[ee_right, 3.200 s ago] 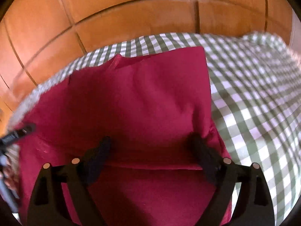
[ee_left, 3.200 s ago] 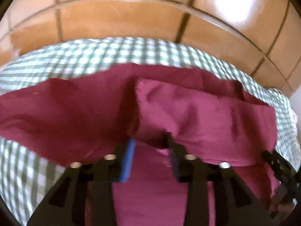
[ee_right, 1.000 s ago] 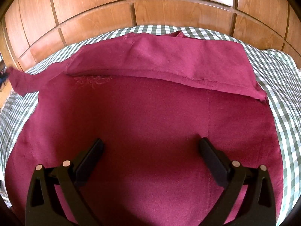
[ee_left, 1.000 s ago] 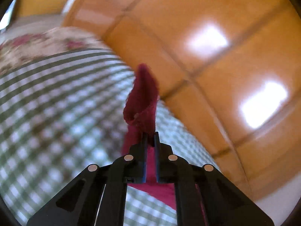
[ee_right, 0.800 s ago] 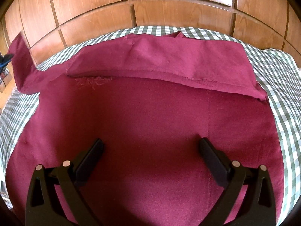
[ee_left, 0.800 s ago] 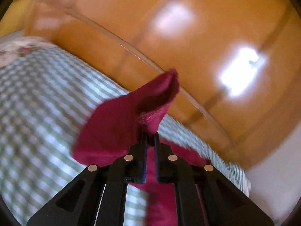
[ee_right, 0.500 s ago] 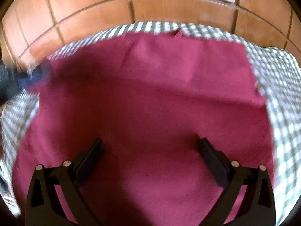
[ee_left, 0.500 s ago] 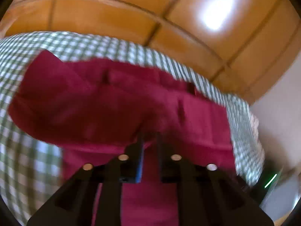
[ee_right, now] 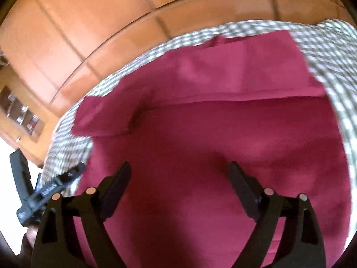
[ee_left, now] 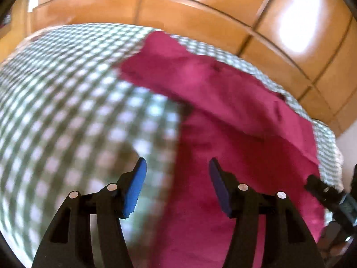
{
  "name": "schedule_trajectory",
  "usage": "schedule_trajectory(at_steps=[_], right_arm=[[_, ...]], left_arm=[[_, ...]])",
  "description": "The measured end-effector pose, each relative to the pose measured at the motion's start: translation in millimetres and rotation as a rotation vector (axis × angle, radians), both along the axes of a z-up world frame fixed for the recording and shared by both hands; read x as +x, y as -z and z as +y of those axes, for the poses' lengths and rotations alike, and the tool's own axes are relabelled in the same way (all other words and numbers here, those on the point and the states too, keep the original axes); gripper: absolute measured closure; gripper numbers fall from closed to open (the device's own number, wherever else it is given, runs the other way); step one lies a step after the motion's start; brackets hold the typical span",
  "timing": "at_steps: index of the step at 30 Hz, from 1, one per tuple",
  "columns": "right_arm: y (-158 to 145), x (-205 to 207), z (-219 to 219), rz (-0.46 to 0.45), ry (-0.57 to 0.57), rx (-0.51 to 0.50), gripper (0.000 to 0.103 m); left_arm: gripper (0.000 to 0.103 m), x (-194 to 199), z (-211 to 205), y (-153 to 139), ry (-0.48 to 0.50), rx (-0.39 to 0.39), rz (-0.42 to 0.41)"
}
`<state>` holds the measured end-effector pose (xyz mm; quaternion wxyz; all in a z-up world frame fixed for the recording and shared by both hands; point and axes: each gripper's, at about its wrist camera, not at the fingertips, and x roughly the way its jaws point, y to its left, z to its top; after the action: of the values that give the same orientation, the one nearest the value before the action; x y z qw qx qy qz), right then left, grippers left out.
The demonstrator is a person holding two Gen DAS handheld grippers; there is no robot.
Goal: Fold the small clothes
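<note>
Crimson garment [ee_right: 212, 134] on a green-and-white checked cloth [ee_left: 67, 89]; orange-brown wood panels [ee_left: 200, 11]; blue gripper pads [ee_left: 135, 189]

Both wrist fisheyes tilt steeply down, close over the crimson garment [ee_left: 234, 116] on the checked cloth [ee_left: 67, 93]; wooden panelling [ee_right: 93, 22] fills each frame's top, shared by both

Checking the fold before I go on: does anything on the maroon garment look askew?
Yes. The folded-over band of the maroon garment ends in a flap that sticks out past the garment's left edge onto the checked cloth, so that side isn't squared.
</note>
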<state>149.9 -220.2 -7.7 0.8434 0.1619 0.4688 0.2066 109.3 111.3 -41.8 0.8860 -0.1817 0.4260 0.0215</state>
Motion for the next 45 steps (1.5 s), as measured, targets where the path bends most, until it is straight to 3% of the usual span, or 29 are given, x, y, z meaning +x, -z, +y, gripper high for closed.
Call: schedule_trajectory(at_steps=[4, 8, 10, 12, 13, 14, 24, 29, 33, 37, 40, 42, 45], right_arm=[[-5.0, 33.0, 32.0, 0.036, -0.019, 0.078, 0.028], [7.5, 79.0, 58.5, 0.105, 0.004, 0.082, 0.035], [15.8, 91.4, 73.1, 0.116, 0.005, 0.032, 0.04], [19.4, 104.4, 88.8, 0.11, -0.006, -0.067, 0.059], [18.5, 106.5, 93.0, 0.107, -0.025, -0.084, 0.082], [12.8, 109.7, 98.9, 0.106, -0.059, -0.096, 0.097], [-109.8, 103.8, 63.6, -0.265, -0.053, -0.082, 0.097], [-137.9, 98.1, 20.6, -0.367, 0.016, -0.1, 0.097], [-113.7, 105.3, -31.5, -0.323, 0.131, -0.109, 0.097], [-54.4, 112.5, -79.6, -0.185, 0.262, -0.142, 0.097], [1.8, 117.2, -97.8, -0.042, 0.313, -0.173, 0.098], [24.4, 115.5, -102.7, 0.006, 0.324, -0.171, 0.098], [29.8, 111.2, -108.6, 0.0, 0.349, -0.126, 0.096]], left_arm=[[0.046, -9.1, 12.7, 4.6, -0.031, -0.011, -0.011], [0.046, -10.6, 10.1, 2.5, -0.026, 0.003, -0.021], [0.045, -11.7, 10.1, 2.1, -0.028, 0.005, -0.026], [0.038, -9.4, 14.9, -0.9, -0.051, 0.009, -0.035], [0.037, -10.1, 17.9, -2.9, -0.066, 0.015, -0.039], [0.037, -9.5, 20.4, -4.5, -0.076, 0.017, -0.04], [0.037, 47.9, 17.2, -11.3, -0.109, 0.099, -0.005], [0.037, 91.5, 8.8, -8.3, -0.123, 0.156, 0.03], [0.037, 111.6, 5.2, -0.9, -0.138, 0.17, 0.059], [0.034, 118.9, 6.2, 11.9, -0.148, 0.169, 0.087], [0.033, 114.1, 1.9, 13.7, -0.137, 0.188, 0.079], [0.033, 111.9, 1.7, 13.7, -0.133, 0.186, 0.077], [0.033, 108.4, -0.1, 10.8, -0.125, 0.188, 0.086]])
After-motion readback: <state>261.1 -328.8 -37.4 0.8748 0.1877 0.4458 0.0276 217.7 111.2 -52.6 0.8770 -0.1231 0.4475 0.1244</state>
